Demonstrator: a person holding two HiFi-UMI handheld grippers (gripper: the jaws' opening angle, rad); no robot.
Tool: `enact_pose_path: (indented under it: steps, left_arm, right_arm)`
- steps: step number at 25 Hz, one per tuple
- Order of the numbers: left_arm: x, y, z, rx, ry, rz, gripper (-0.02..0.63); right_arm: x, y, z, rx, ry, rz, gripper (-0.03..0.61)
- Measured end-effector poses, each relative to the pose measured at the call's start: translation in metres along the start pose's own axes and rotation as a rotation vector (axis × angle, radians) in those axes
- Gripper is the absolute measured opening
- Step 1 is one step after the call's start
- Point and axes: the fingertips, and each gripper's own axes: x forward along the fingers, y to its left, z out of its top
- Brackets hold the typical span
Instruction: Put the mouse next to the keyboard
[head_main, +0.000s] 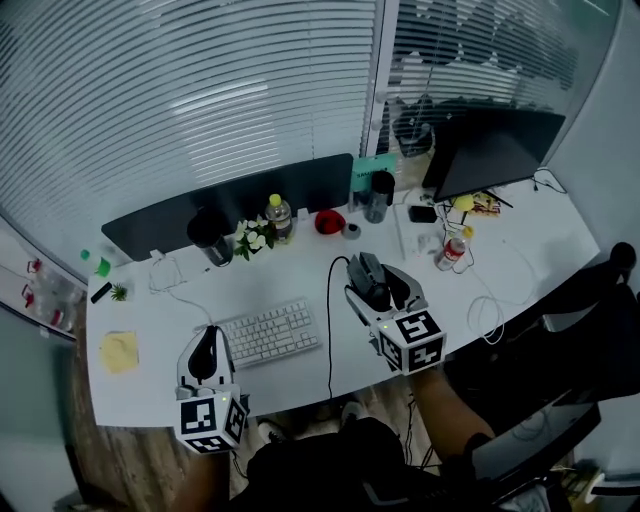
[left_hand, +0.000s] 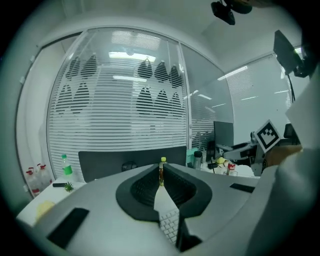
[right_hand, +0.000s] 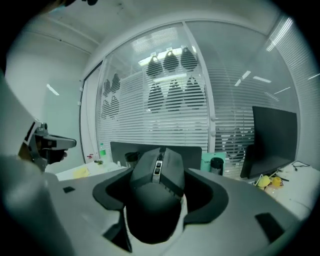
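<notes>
- While the right gripper (right_hand: 162, 169) has its jaws spread wide, they clamp the black mouse (right_hand: 156, 202); it fills the whole gap between the pads, its nose reaching past the tips
- left gripper (left_hand: 161, 171) jaws closed to a slit, nothing between them; keyboard (left_hand: 170, 225) lies just below them

Head view's way up top, staring steeply down at the whole desk (head_main: 290, 280), with the blinds (head_main: 200, 100) across the upper frame. Both gripper views sit low and tight behind their own jaws, facing roughly level at those blinds. All three catch the monitor (head_main: 490, 150) and the divider (head_main: 230, 205). The head and left gripper views share the keyboard (head_main: 268, 332).
</notes>
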Motion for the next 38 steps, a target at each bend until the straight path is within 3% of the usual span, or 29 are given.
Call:
enact_pose_path:
  steps: [6,11,16,28,38]
  left_arm:
    - [0.005,-0.006,-0.027,-0.027,0.047,-0.003,0.032]
    - [0.011,-0.012,-0.053,-0.087,0.112,-0.004,0.032]
    - [0.014,-0.011,-0.072,-0.167,0.155,0.014,0.032]
    - [0.021,-0.014,-0.102,-0.147,0.218,0.063,0.032]
    - [0.019,-0.014,-0.107,-0.141,0.24,0.077,0.032]
  right_arm:
    - [0.033,-0.007,-0.056,0.01,0.116,0.028,0.301]
    - [0.057,-0.016,-0.104,0.056,0.203,0.036,0.301]
    - [0.077,-0.021,-0.144,0.027,0.271,0.058,0.301]
    - [0.109,-0.042,-0.233,0.056,0.463,0.035,0.301]
    - [0.118,-0.05,-0.266,0.054,0.536,0.012,0.302]
